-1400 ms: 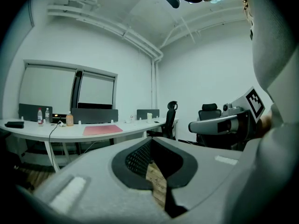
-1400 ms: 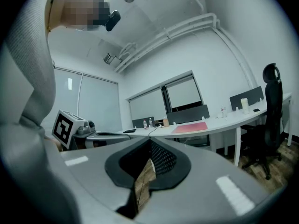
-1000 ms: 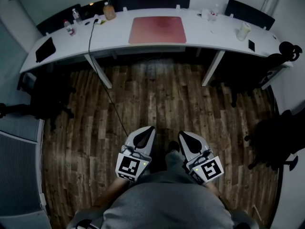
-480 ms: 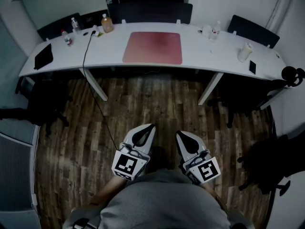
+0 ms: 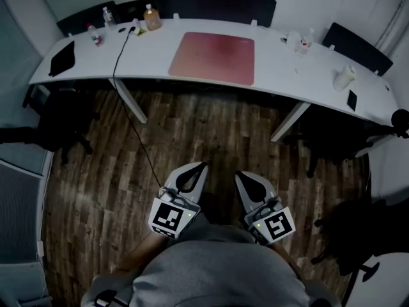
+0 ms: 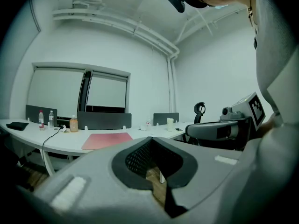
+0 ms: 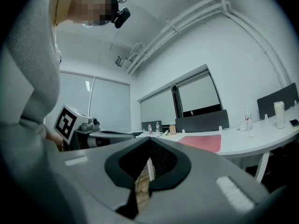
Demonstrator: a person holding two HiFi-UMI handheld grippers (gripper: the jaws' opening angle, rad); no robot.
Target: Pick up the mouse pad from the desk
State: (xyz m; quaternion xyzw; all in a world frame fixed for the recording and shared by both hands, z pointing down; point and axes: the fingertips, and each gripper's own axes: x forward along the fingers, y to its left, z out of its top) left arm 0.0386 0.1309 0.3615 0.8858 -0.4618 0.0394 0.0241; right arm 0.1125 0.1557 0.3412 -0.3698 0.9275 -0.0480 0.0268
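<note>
Approach under way in an office room: a person holds the left gripper [image 5: 200, 168] and the right gripper [image 5: 239, 175] side by side, low over a dark wood-plank floor [image 5: 211, 133]. Both point toward a long white curved table [image 5: 153, 59] that is well apart from them. Each gripper's jaws are pressed together with nothing between them, as both gripper views confirm.

The flat, pinkish-red rectangular mouse pad [image 5: 212, 57] lies untouched on the table near its middle, its near edge close to the table's front edge. On the table to the pad's left, a black cable [image 5: 117, 53] runs across the top and drops over the front edge to the floor. An orange-filled bottle [image 5: 151, 18] stands at the table's back edge, and a flat black rectangular slab [image 5: 62, 58] sits near its left end. To the pad's right, a white cup [image 5: 345, 77] stands well apart.

The step in hand appears to be the walk-up, with no reach begun. The next move likely calls for closing on the table's front edge. At least one pair of jaws must then spread and come in low and level at the pad's near edge, since so thin a sheet offers little to pinch unless a corner is lifted or drawn past the table's edge.
</note>
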